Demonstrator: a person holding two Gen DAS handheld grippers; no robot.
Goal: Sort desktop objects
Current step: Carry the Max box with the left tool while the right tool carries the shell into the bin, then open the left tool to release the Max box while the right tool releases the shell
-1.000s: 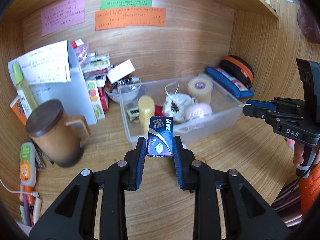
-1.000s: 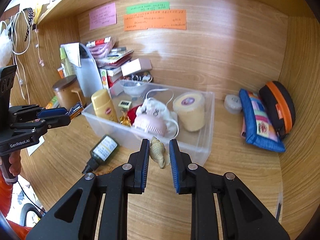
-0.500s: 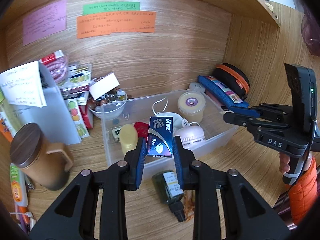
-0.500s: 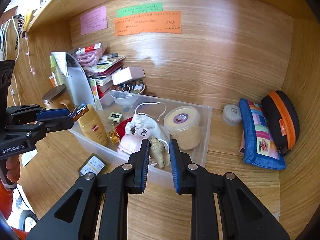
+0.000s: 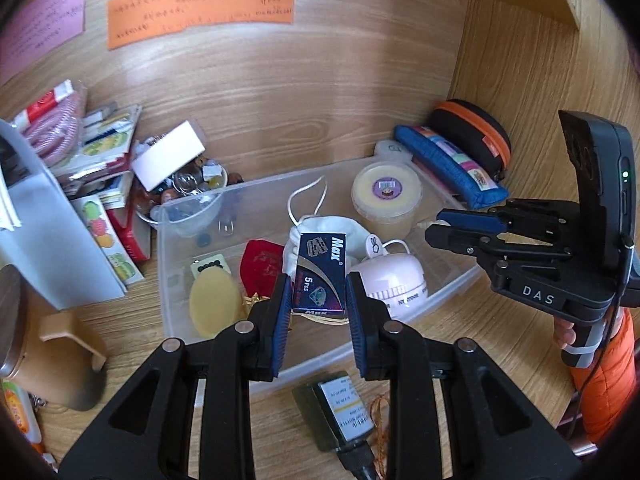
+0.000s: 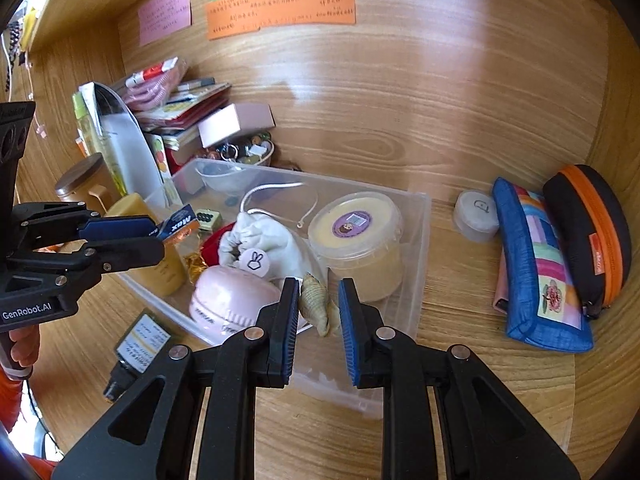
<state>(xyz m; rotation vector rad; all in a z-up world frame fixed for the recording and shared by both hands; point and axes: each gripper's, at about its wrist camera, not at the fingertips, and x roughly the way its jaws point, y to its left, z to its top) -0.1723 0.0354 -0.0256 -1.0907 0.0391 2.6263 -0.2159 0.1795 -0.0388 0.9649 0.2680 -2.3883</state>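
Observation:
My left gripper (image 5: 316, 292) is shut on a small dark blue "Max" box (image 5: 319, 274) and holds it above the clear plastic bin (image 5: 452, 280). My right gripper (image 6: 319, 308) is shut on a beige seashell (image 6: 316, 302) and holds it over the bin's near side (image 6: 420, 240). The bin holds a yellow tub (image 6: 356, 240), a white drawstring pouch (image 6: 272, 240), a pink round gadget (image 6: 232, 300), a yellow bottle (image 5: 212, 304) and a red pouch (image 5: 262, 266). The left gripper with its box also shows in the right wrist view (image 6: 160, 232).
A dark green bottle (image 5: 340, 408) lies on the desk in front of the bin. A blue pencil case (image 6: 536, 264) and a black-orange case (image 6: 588, 232) lie to the right, with a small round container (image 6: 476, 212). A brown lidded mug (image 5: 40, 344), a bowl of trinkets (image 5: 188, 196) and stacked packets stand at left.
Both grippers have moved forward and higher over the bin with their objects still held. The bin's contents now lie directly beneath the fingertips.

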